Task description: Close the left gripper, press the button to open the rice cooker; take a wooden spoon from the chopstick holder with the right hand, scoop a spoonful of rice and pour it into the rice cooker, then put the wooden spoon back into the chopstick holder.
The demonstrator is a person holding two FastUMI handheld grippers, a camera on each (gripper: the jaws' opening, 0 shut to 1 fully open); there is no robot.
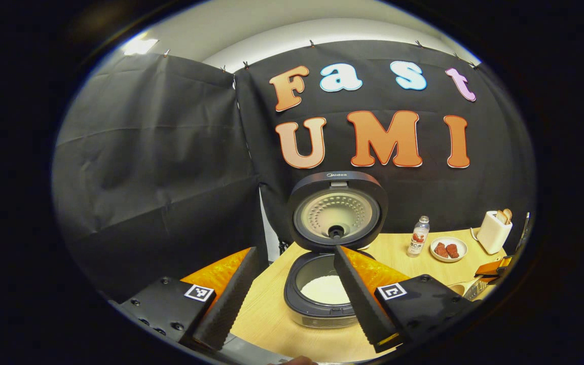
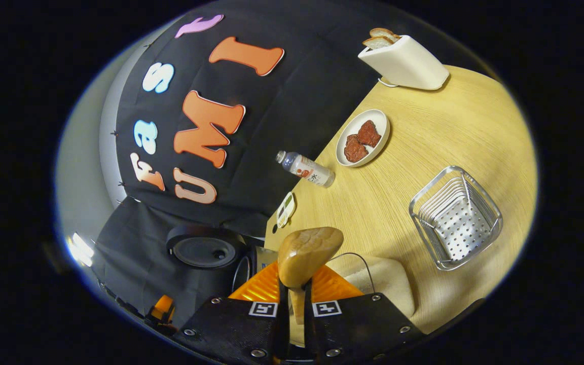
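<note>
The rice cooker stands on the wooden table with its lid raised upright and white rice in the inner pot. My left gripper hovers in front of it, open and holding nothing. In the right gripper view, my right gripper is shut on the handle of the wooden spoon, whose rounded bowl points forward over the table. The cooker lid shows at the lower left of that view. The metal wire chopstick holder sits to the right. A beige rice container lies just beyond the spoon.
A plate of red food, a small bottle and a white toaster with bread stand along the back of the table. The same bottle, plate and toaster appear right of the cooker.
</note>
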